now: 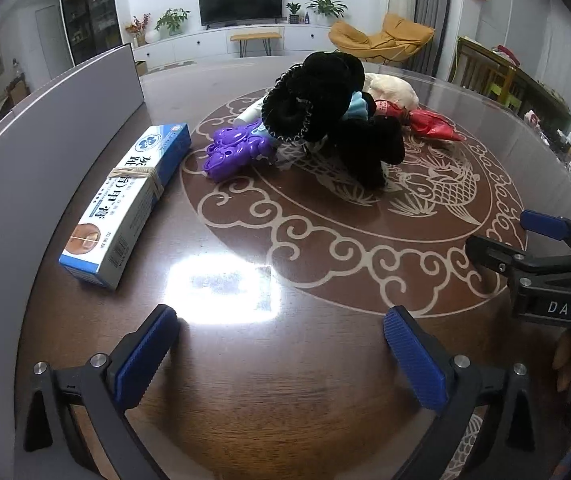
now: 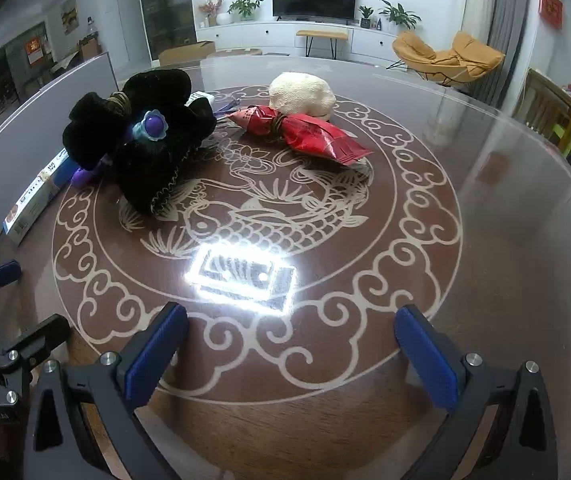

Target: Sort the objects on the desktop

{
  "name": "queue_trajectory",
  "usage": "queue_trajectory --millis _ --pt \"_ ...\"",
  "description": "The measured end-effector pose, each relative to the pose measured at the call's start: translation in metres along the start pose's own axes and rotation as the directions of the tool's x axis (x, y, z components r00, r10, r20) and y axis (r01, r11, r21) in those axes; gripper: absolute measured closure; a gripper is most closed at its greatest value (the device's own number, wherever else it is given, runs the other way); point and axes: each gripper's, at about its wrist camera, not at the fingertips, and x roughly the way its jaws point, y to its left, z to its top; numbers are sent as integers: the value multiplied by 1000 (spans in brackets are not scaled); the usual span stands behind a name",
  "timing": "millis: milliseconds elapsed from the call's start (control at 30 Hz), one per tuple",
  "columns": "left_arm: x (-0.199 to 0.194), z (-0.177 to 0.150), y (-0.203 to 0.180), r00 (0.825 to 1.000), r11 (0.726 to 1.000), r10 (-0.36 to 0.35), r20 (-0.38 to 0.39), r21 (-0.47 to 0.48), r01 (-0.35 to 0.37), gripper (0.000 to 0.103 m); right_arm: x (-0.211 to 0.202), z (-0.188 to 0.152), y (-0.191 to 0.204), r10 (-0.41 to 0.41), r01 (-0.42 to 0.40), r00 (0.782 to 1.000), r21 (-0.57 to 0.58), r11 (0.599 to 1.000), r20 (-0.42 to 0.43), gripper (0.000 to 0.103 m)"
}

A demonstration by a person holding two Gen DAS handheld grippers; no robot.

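Both tongs, left gripper (image 1: 281, 354) and right gripper (image 2: 291, 354), gape empty over the table (image 2: 505, 240), probably choosing from the jumbled pile (image 1: 325, 120).

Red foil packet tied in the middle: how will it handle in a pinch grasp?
The red foil packet looks crinkled and thin, so it will probably crumple and flex rather than stay stiff. Its shiny film may slip on the pads. The band at its waist looks like the firmest spot to grip. It seems light and would likely slide on the glossy table.

Overhead lamp glare burns white at lower centre of the glossy table (image 2: 485, 184); edges bend, corners vignette black.
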Motion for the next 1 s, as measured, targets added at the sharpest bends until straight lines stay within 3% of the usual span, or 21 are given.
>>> queue_trajectory --millis 633,733,1000 --pt "1 0 0 1000 1000 -1 3 2 1 0 2 1 -1 3 -3 1000 2 1000 0 0" --pt "12 14 4 999 998 -33 -1 51 33 0 2 1 -1 3 -3 1000 2 1000 0 0" --pt "15 16 10 1000 998 -31 0 46 31 0 1 1 -1 3 -3 1000 2 1000 0 0"
